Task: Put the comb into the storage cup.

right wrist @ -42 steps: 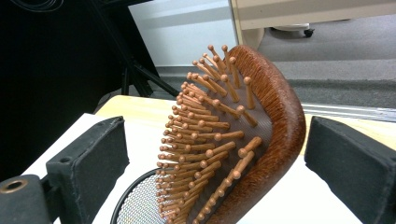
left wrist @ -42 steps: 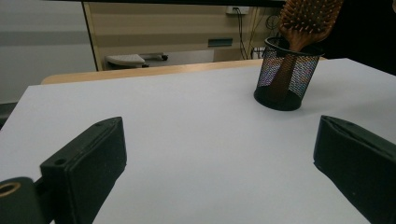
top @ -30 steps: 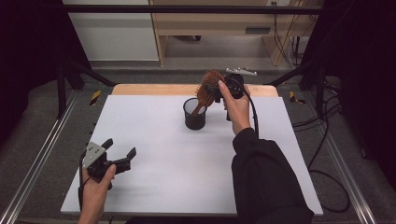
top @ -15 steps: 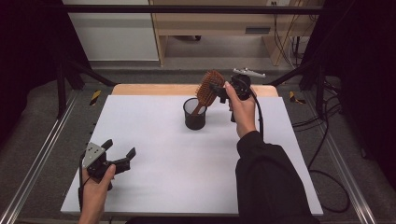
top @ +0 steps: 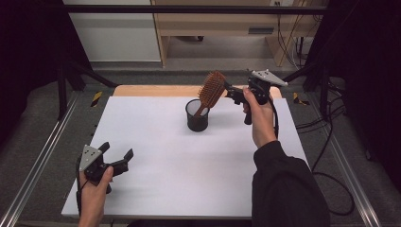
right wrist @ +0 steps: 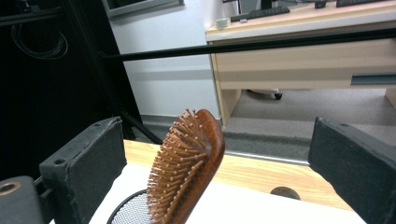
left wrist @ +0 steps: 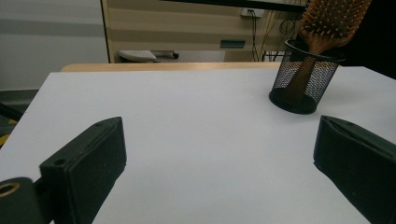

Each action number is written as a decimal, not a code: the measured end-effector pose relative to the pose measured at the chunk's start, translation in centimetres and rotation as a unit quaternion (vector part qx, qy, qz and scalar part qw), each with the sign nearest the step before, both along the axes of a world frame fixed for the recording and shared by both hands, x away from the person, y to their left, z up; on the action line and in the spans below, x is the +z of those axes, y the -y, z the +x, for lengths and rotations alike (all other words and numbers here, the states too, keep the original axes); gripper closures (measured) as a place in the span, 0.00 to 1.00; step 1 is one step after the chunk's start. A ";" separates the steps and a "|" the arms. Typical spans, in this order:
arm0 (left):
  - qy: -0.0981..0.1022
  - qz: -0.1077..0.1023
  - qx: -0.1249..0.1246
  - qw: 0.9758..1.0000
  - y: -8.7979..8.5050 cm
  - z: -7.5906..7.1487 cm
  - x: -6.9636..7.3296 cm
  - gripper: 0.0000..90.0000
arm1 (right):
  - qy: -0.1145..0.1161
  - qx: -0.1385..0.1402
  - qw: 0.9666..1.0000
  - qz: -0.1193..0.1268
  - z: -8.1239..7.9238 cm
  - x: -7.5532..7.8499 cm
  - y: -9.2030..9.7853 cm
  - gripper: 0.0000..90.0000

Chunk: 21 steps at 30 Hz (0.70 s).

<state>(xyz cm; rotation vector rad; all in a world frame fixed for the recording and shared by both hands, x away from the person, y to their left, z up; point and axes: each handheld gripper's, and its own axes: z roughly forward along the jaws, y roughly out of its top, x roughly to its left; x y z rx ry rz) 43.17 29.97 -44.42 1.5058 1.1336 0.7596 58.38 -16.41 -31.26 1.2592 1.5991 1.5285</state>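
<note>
A brown wooden hairbrush stands handle-down in a black mesh cup at the far middle of the white table, its head leaning right. My right gripper hovers just right of the brush head. Its jaws have just been opening and stand wide, and the pads touch nothing. In the right gripper view the hairbrush rises ahead of the right gripper, above the cup. My left gripper rests open near the front left corner. The left gripper faces the cup and hairbrush.
A wooden strip runs along the table's far edge. Metal rails flank both sides. A wooden desk stands behind, and cables lie on the floor at the right.
My right gripper has drawn away to the right and slightly up from the brush head. The brush stays leaning in the cup. The left gripper has not moved.
</note>
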 end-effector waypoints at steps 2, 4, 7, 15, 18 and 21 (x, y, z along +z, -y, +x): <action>0.001 0.000 0.001 1.000 0.0 0.0 0.0 0.03 | 0.008 0.000 1.000 -0.007 -0.4 -0.1 0.3 0.06; 0.001 0.000 0.002 1.000 0.0 0.0 0.0 0.03 | 0.020 0.002 1.000 -0.011 -0.7 -0.2 0.5 0.06; 0.000 -0.001 0.002 1.000 -0.1 0.1 0.0 0.03 | 0.037 0.009 0.999 -0.017 -1.1 -0.2 0.8 0.06; 0.003 0.001 0.004 1.000 -0.3 0.0 0.0 0.03 | 0.053 0.026 0.998 -0.029 -1.8 -0.1 1.4 0.05; 0.007 0.000 0.004 1.000 -0.4 0.0 0.1 0.03 | 0.056 0.027 0.998 -0.030 -2.0 -0.1 1.5 0.05; 0.017 0.006 0.005 1.000 -0.6 0.0 0.4 0.03 | 0.060 0.023 0.998 -0.028 -2.2 -0.1 1.6 0.05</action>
